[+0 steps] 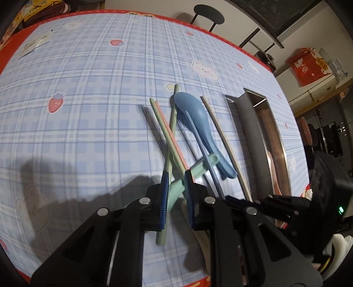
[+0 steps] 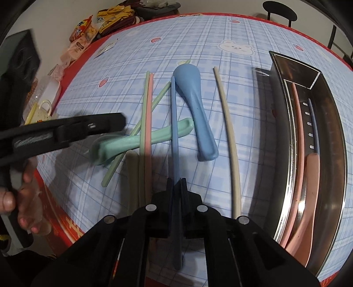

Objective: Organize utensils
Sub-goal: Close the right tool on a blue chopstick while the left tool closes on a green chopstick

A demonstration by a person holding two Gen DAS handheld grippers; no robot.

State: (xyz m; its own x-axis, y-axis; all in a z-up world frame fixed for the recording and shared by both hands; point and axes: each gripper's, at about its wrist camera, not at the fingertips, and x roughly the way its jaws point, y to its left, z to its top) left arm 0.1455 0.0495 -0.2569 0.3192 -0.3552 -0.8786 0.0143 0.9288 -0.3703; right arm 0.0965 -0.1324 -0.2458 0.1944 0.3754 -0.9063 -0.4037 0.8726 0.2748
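Utensils lie in a heap on the blue checked tablecloth: a blue spoon (image 2: pixel 194 106), a mint green spoon (image 2: pixel 143 141), green and pink chopsticks (image 2: pixel 148 114), a beige chopstick (image 2: pixel 229 136). My right gripper (image 2: pixel 176 183) is shut on a blue chopstick (image 2: pixel 174 132). My left gripper (image 1: pixel 175 178) is open, its jaws on either side of the mint green spoon (image 1: pixel 198 167); it also shows in the right wrist view (image 2: pixel 88 128). A steel tray (image 2: pixel 331 132) at the right holds a pink spoon (image 2: pixel 308 187), a pink chopstick and a blue chopstick.
Snack packets (image 2: pixel 88 28) and a plastic jar (image 2: pixel 46 90) sit at the far left table edge. The tray (image 1: pixel 260 132) lies along the table's right side. A black stool (image 1: pixel 208 13) stands beyond the far edge. The table's red border (image 2: pixel 66 223) is near me.
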